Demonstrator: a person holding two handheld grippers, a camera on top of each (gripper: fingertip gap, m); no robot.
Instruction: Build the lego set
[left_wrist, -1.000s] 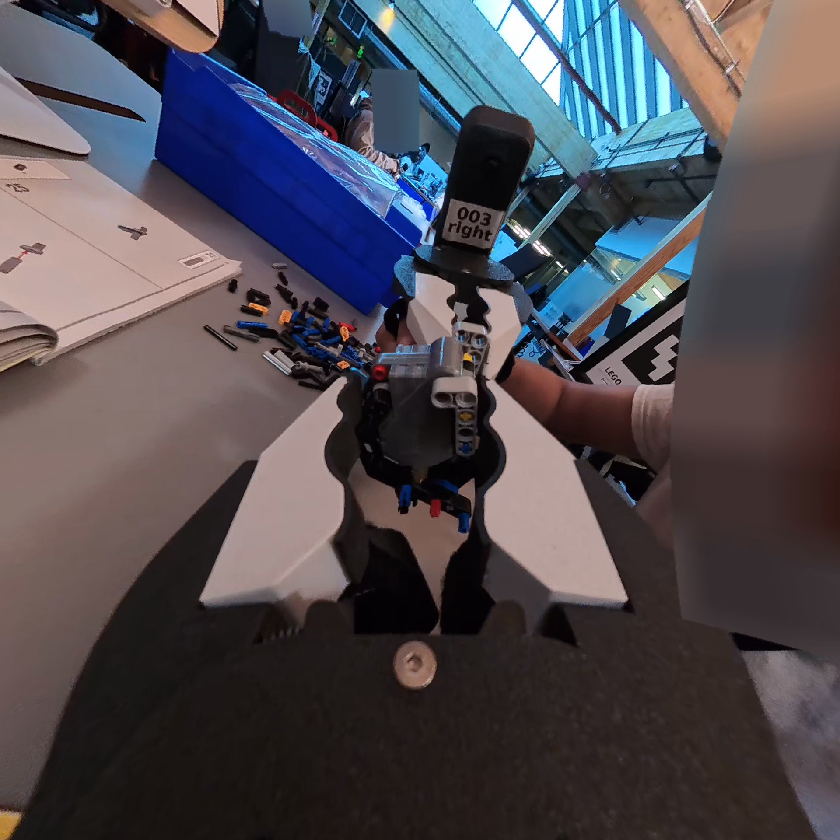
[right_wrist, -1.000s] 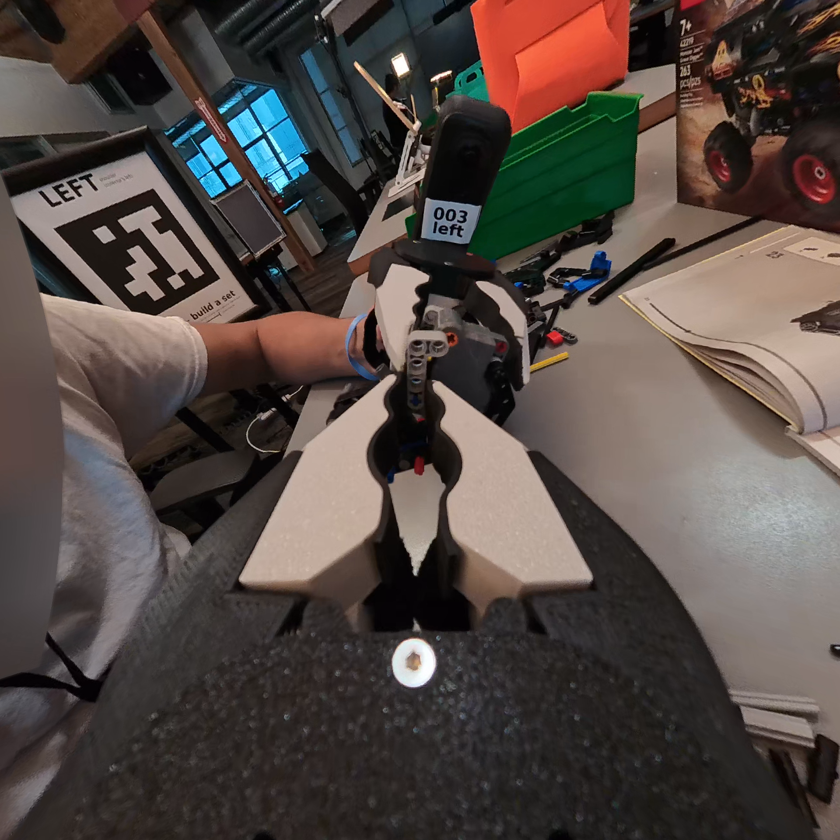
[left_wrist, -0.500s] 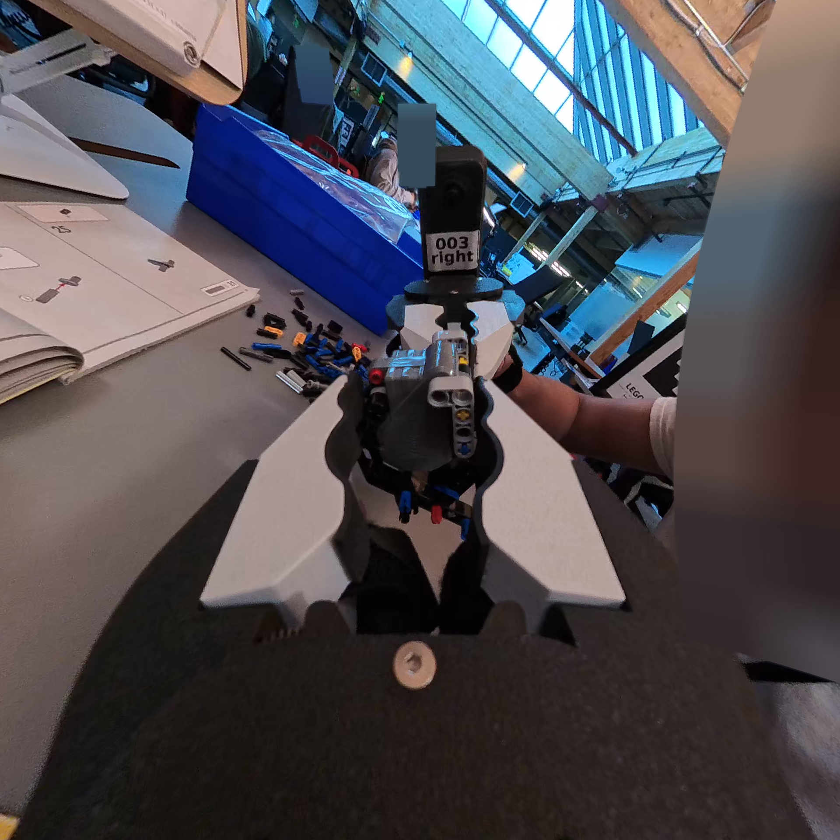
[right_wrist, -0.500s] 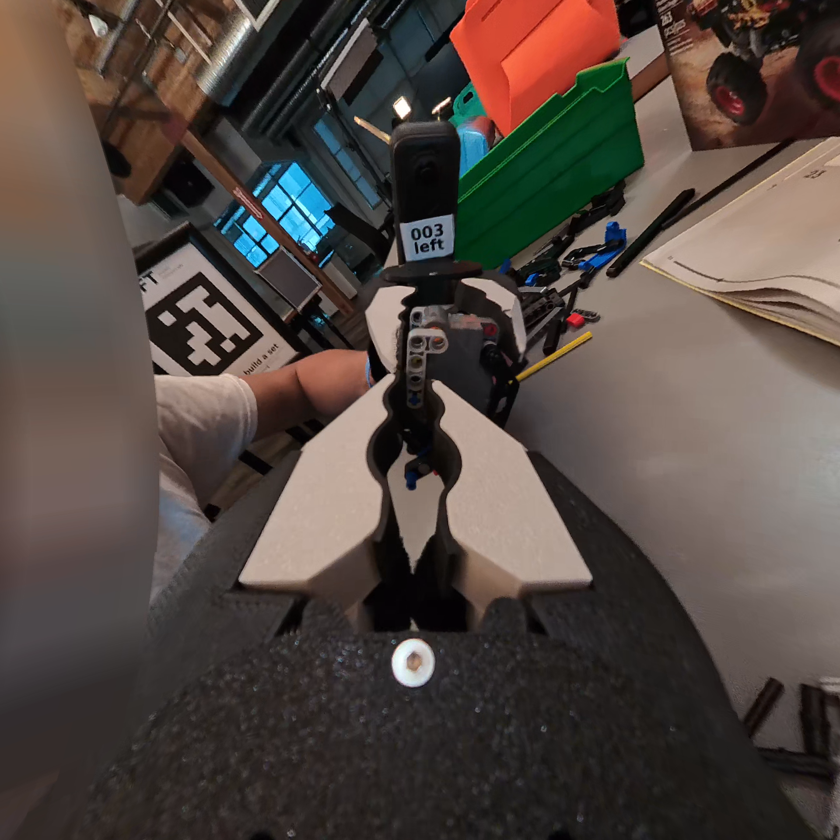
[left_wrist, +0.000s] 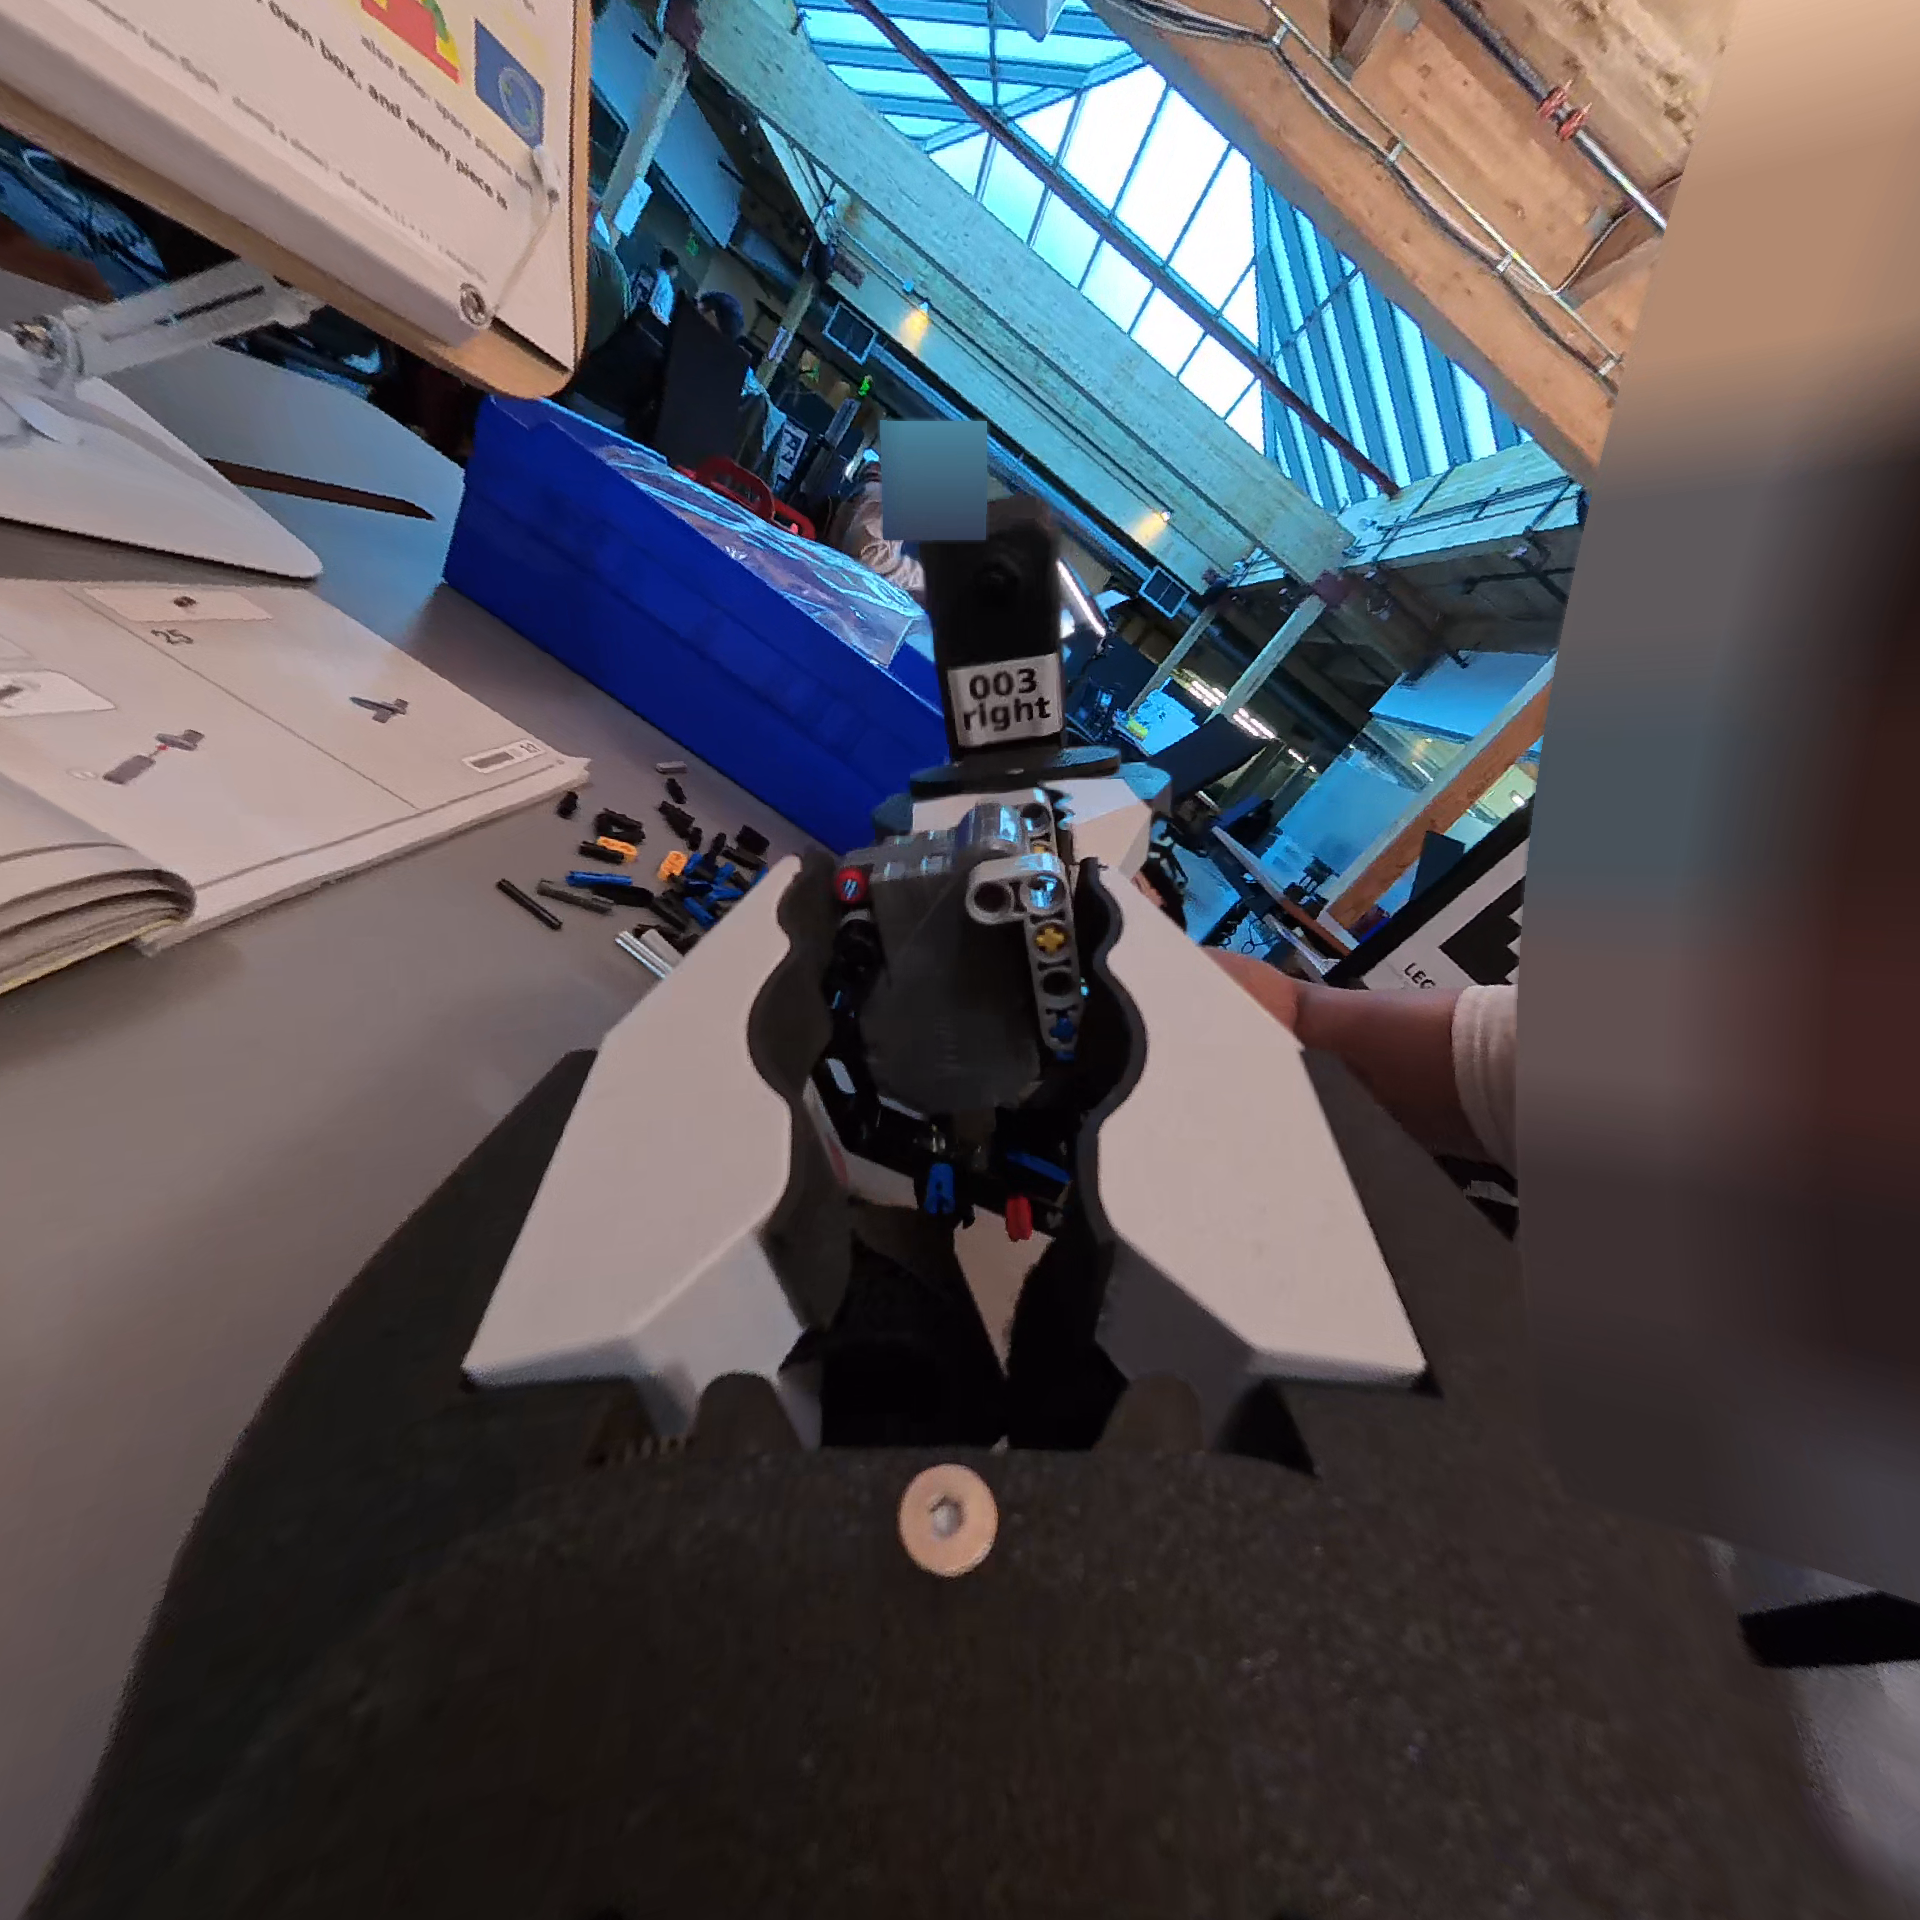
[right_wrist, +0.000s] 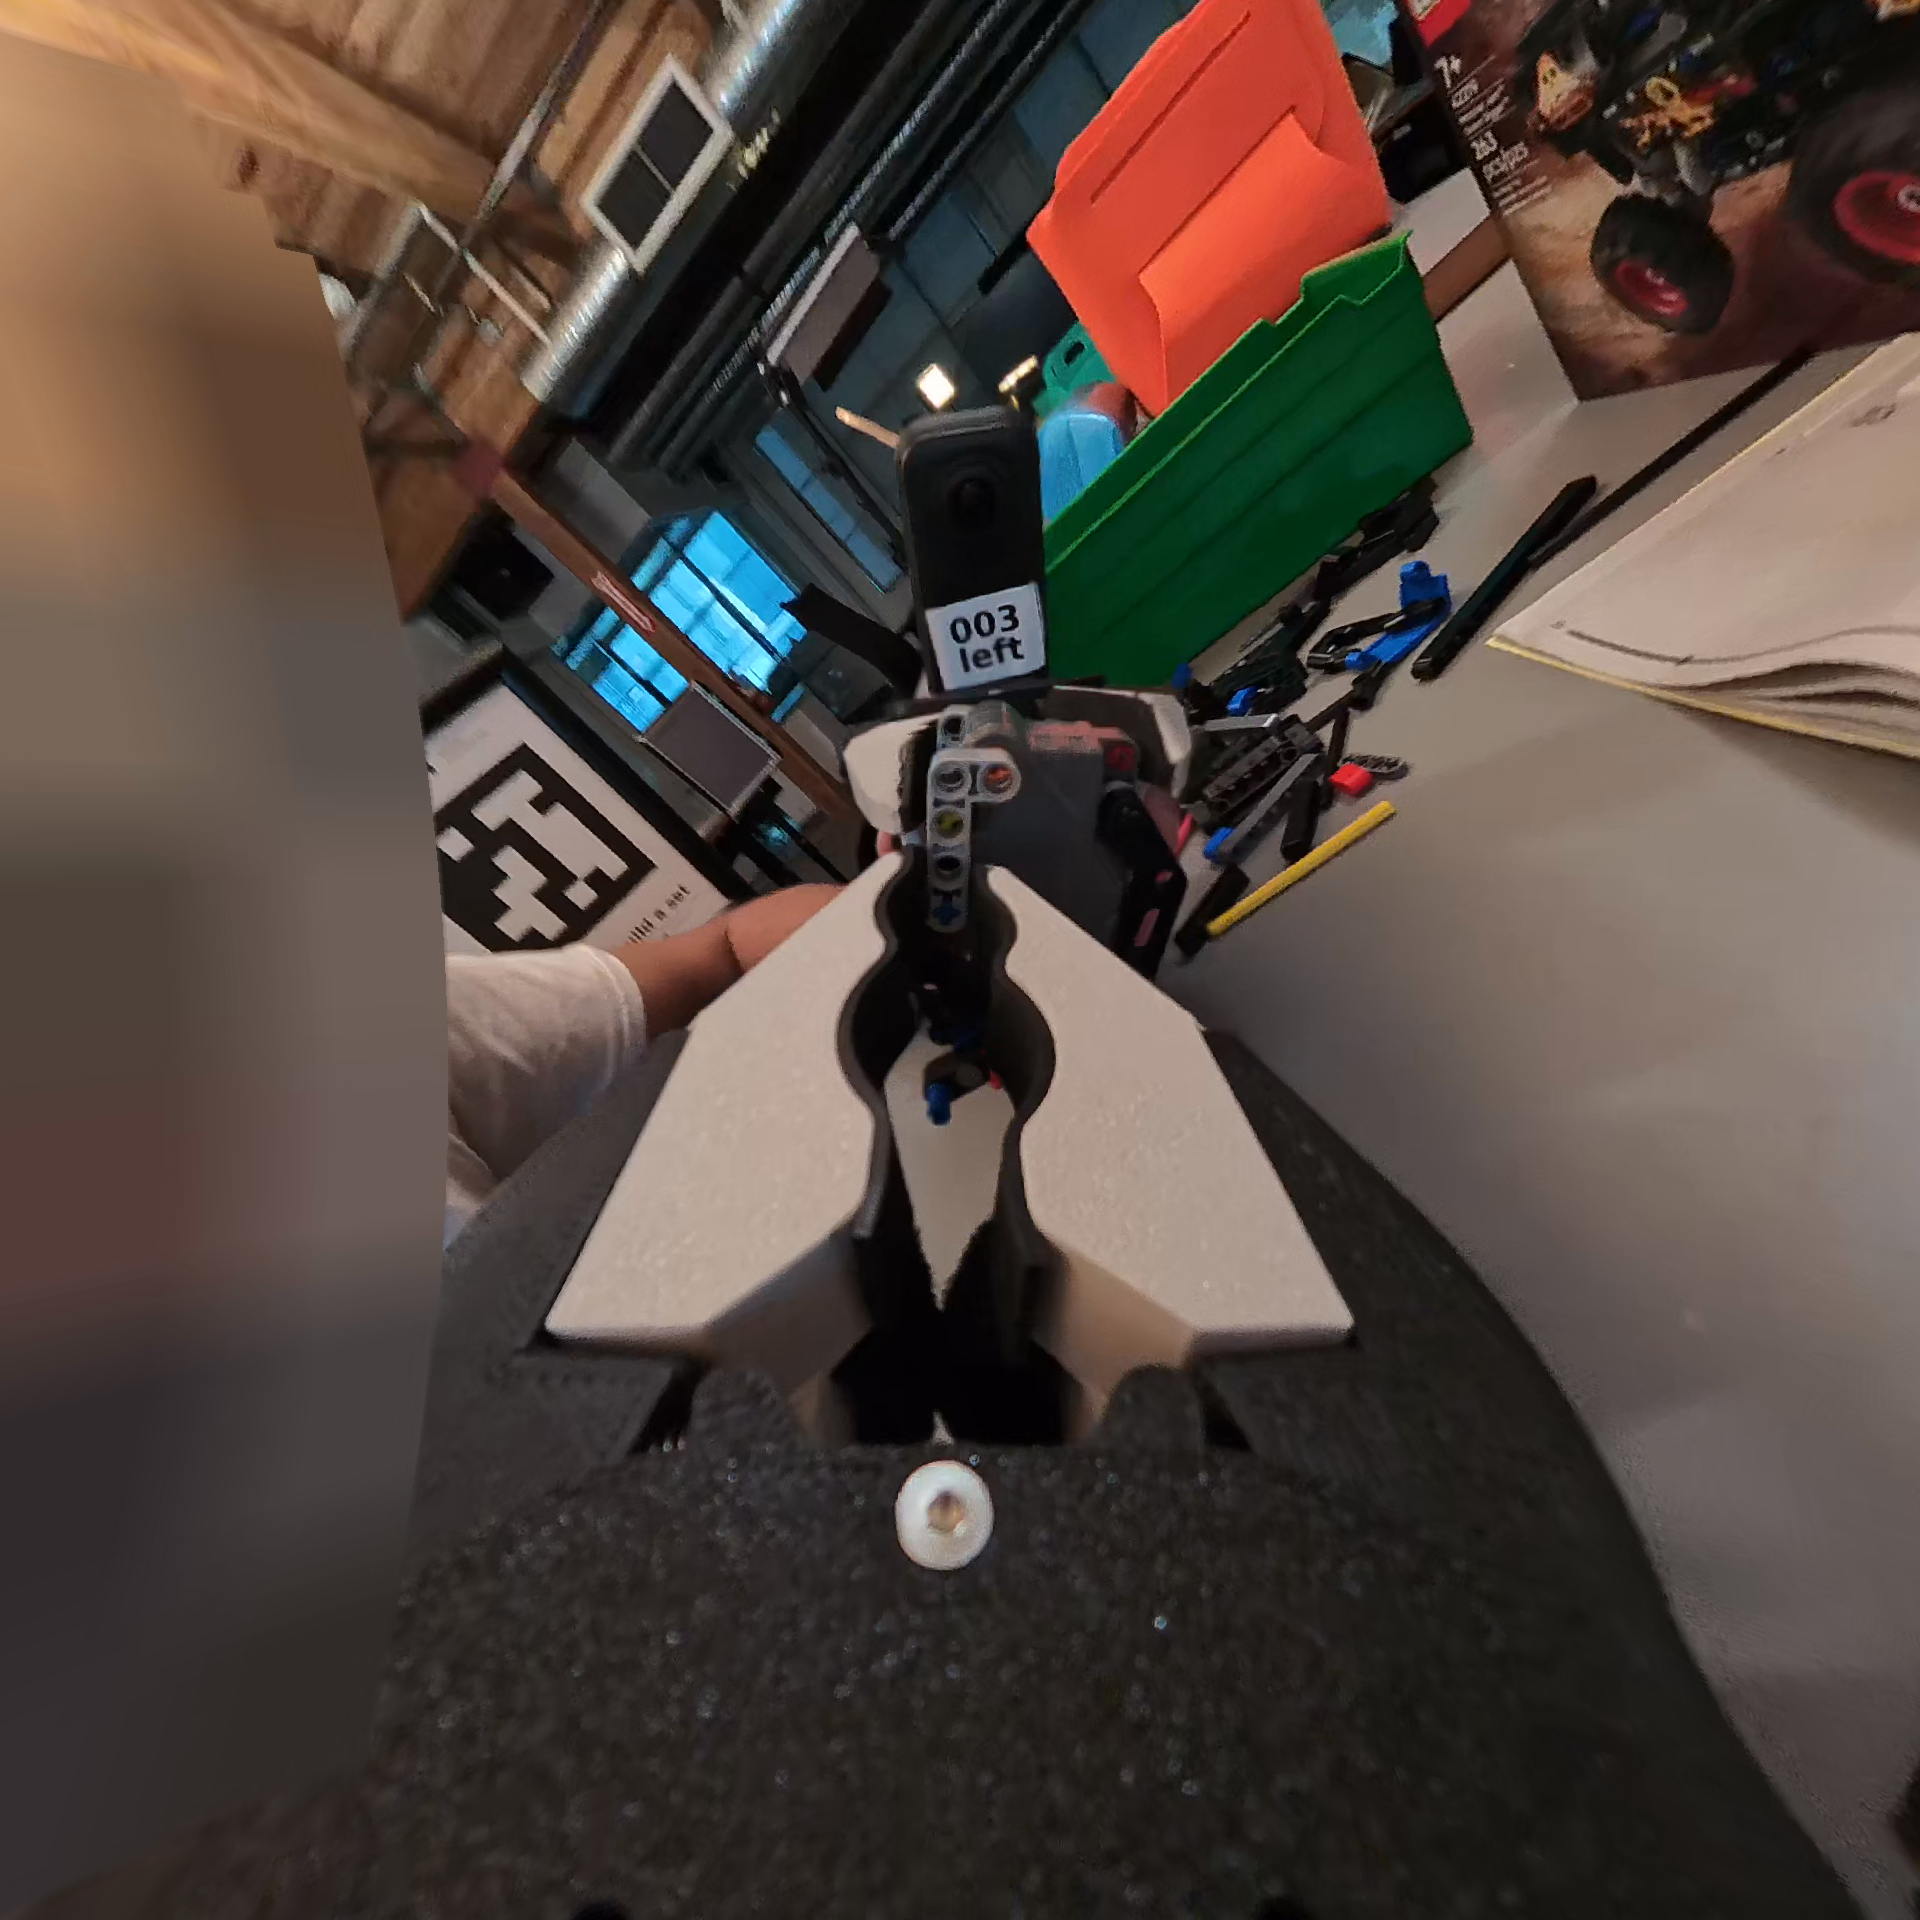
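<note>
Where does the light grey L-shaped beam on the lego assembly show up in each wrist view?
Left wrist view: the light grey L-shaped beam sits just above centre, on the right side of the dark grey assembly, between the left tongs.
Right wrist view: it is above centre, rising from the right tongs.
Shared landmark: the open instruction booklet on the table.

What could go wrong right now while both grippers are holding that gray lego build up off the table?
The left gripper and the right gripper both clamp the lego assembly from opposite ends; pulling or twisting apart could split it. The right gripper pinches mainly the thin light gray beam, which could pop off. A dropped piece could vanish among the loose parts on the table.
</note>
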